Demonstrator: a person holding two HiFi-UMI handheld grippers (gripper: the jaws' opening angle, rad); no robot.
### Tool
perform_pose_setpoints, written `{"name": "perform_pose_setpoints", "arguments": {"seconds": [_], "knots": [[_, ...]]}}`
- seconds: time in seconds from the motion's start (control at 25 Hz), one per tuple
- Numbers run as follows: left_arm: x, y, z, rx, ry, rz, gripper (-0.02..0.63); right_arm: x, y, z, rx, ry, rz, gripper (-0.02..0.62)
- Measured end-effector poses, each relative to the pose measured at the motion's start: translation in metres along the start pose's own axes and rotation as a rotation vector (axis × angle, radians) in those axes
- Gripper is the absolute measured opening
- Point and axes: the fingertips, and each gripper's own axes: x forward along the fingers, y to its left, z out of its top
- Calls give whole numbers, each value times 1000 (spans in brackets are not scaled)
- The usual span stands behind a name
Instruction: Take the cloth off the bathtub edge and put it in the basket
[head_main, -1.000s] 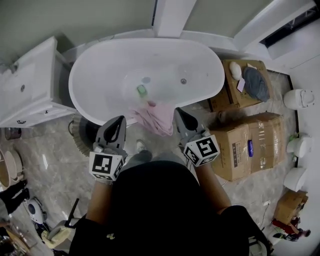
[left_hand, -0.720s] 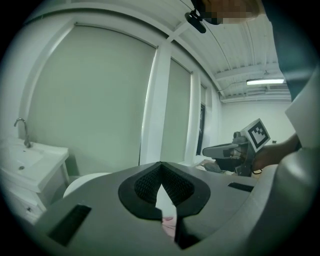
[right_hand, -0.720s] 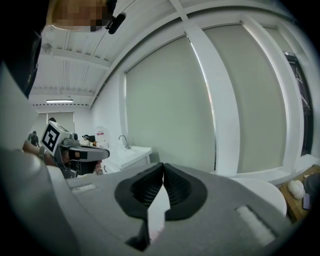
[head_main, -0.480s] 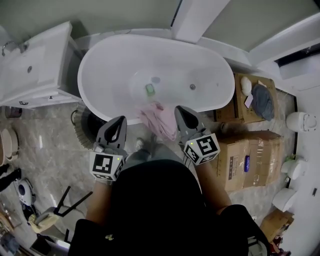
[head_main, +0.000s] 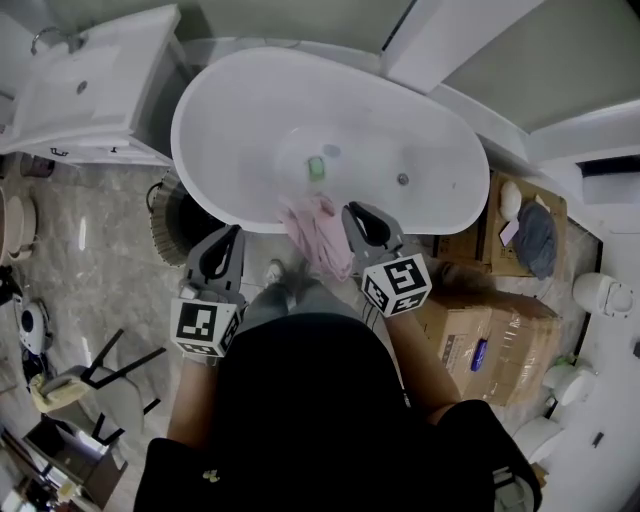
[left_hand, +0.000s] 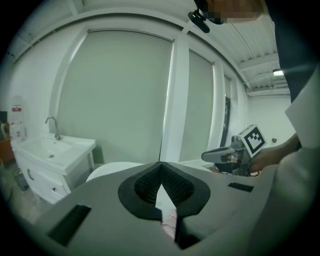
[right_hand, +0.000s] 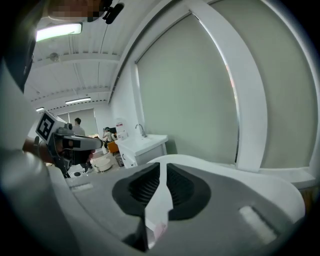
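Note:
A pink cloth (head_main: 318, 232) hangs over the near rim of the white bathtub (head_main: 215, 200). A dark woven basket (head_main: 168, 225) stands on the floor to the left, partly under the tub. My left gripper (head_main: 233, 235) hovers just left of the cloth, by the basket, its jaws shut with nothing in them (left_hand: 160, 165). My right gripper (head_main: 352, 212) is at the cloth's right side over the rim. Its jaws are opening to a thin slit with nothing between them (right_hand: 161, 167). A bit of pink cloth (left_hand: 170, 223) shows below the left jaws.
A small green object (head_main: 316, 168) lies inside the tub near the drain. A white sink cabinet (head_main: 90, 90) stands at the left. Cardboard boxes (head_main: 490, 335) sit at the right, and a chair (head_main: 90, 385) at the lower left. The person's body fills the bottom of the head view.
The head view has swung, so the tub sits further right and more of the basket shows. Both grippers have edged closer to the tub rim. The cloth still hangs on the edge.

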Motion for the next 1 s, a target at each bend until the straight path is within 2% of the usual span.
{"name": "perform_pose_setpoints", "arguments": {"seconds": [0.36, 0.52, 0.76, 1.0], "knots": [[-27, -5, -34, -51, 72, 148, 6, 31, -7, -73, -14, 192, 107, 101], [-39, -11, -54, -110, 101, 200, 6, 45, -11, -115, -9, 290, 147, 111], [-54, -18, -79, -168, 143, 289, 6, 68, -13, -174, -12, 436, 188, 198], [-68, -23, -105, -185, 192, 355, 6, 86, -16, -236, -46, 574, 194, 297]]}}
